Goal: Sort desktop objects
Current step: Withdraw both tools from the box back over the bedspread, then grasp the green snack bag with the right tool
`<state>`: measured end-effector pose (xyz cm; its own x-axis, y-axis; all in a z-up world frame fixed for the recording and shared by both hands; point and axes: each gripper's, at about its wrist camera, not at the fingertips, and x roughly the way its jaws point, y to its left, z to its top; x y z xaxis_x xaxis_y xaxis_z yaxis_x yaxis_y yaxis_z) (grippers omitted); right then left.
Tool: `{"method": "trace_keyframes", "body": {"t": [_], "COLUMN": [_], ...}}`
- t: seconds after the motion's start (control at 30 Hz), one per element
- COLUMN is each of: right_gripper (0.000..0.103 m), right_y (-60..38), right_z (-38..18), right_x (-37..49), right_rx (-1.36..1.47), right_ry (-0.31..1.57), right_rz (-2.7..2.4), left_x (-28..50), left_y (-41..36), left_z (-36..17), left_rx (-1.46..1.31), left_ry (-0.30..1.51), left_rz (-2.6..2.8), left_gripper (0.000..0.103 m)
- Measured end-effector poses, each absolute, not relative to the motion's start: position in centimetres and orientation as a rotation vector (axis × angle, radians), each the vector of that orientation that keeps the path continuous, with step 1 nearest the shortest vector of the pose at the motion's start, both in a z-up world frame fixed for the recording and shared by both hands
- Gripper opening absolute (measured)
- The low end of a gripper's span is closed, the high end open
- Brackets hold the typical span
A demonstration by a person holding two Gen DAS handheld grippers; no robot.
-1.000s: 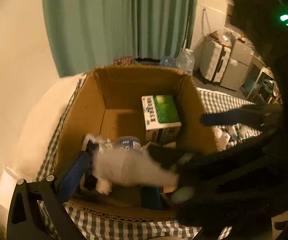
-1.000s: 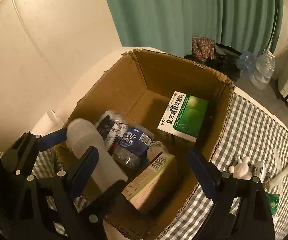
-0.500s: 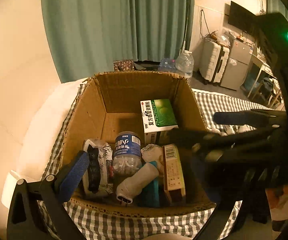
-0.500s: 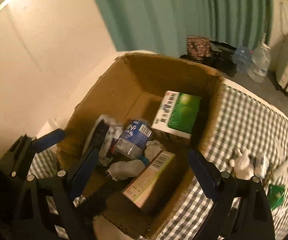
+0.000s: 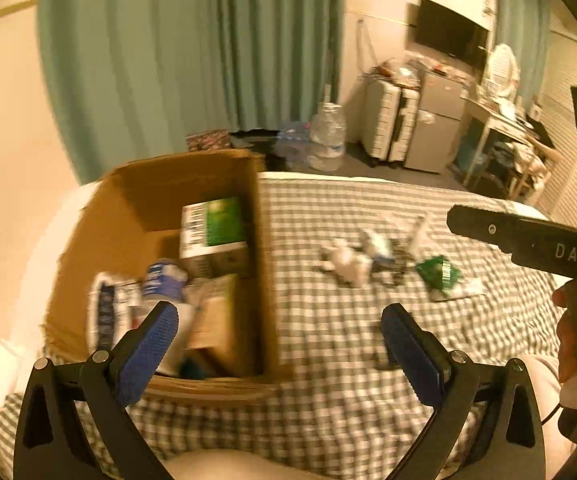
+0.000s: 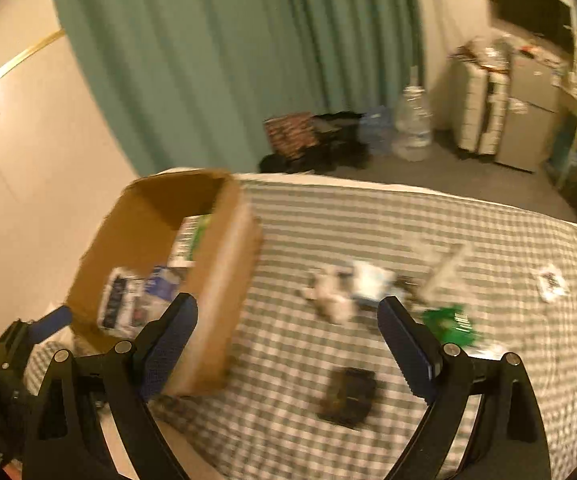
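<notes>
Both tongs gape wide and empty, left tongs (image 5: 278,334) by the cardboard box (image 6: 208,304) at the bed's left edge, right tongs (image 6: 286,332) facing the loose clutter (image 6: 352,288) mid-bed; best drop squarely over the white figure (image 5: 348,262) before closing

An open cardboard box (image 5: 128,216) is seen on the checked bedspread, holding a green-and-white carton (image 5: 214,224), a blue-labelled bottle (image 5: 164,280) and a tan carton (image 5: 216,316). Loose items, blurred, are scattered right of it: a white figure (image 6: 328,296), a green packet (image 6: 450,322), a dark flat object (image 6: 348,396).
</notes>
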<state>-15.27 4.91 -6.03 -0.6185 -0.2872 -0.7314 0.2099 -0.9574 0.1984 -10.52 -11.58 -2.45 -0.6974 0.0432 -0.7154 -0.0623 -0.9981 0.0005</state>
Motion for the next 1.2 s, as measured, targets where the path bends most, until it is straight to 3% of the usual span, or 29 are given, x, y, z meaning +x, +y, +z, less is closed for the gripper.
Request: {"method": "trace_keyframes", "body": {"t": [0.33,0.63,0.93,1.07,1.13,1.17,1.2], "right_gripper": [0.092,0.092,0.092,0.092,0.082,0.067,0.059], "right_y": [19.3,22.8,19.4,18.9,18.8,18.9,19.0], "right_z": [-9.4,-15.3,-18.7,-20.9,-22.0,-22.6,-23.0], "right_x": [-10.4,-11.4,-17.8,-21.2,-22.2,-22.7,-23.1], "right_rx": [1.315,1.388,1.299,1.334,1.378,1.405,1.429], "right_ry": [-0.363,-0.542,-0.336,-0.283,-0.277,-0.28,-0.282], "right_rz": [-2.727,-2.678,-2.673,-2.665,-2.645,-2.632,-2.616], "left_x": [-11.4,-15.7,-17.8,-18.7,-18.9,-18.9,-18.9], "left_y": [0.5,0.1,0.6,0.9,0.9,1.0,1.1], "left_z": [-8.8,-16.1,-20.4,-22.0,-22.5,-22.5,-22.5], "left_rx": [-1.306,-1.549,-1.535,-1.572,-1.576,-1.554,-1.543], "left_ry": [-0.029,-0.183,-0.151,-0.039,-0.024,-0.011,-0.001], "left_rz": [2.658,2.668,2.612,2.656,2.664,2.678,2.684], "left_gripper": [0.103,0.103,0.103,0.103,0.103,0.103,0.103]}}
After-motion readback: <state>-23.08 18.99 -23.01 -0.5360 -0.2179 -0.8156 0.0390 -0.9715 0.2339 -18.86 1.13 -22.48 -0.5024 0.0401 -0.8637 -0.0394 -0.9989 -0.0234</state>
